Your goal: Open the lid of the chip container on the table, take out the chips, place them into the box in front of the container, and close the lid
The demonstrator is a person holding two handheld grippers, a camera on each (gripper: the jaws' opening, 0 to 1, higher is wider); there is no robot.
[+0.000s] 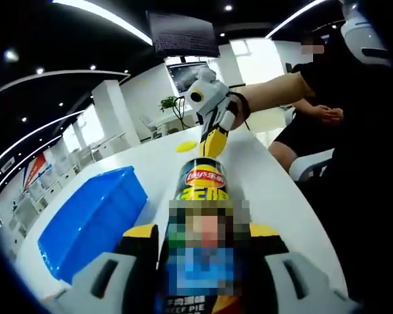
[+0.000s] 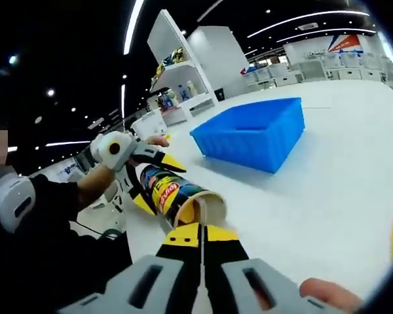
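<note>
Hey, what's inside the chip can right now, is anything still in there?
The chip can, held by the left gripper, has its lid off. At its open mouth a pale chip edge shows, by the right gripper. Deeper inside is hidden by the can's wall.

Open chip can (image 2: 177, 196) tilted near blue box (image 2: 255, 134).

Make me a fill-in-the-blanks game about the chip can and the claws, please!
The box on the table is ____. The chip can is held by the ____ claw. The can's mouth is ____. The right claw has its tips ____ together.
Missing words: blue, left, open, shut.
</note>
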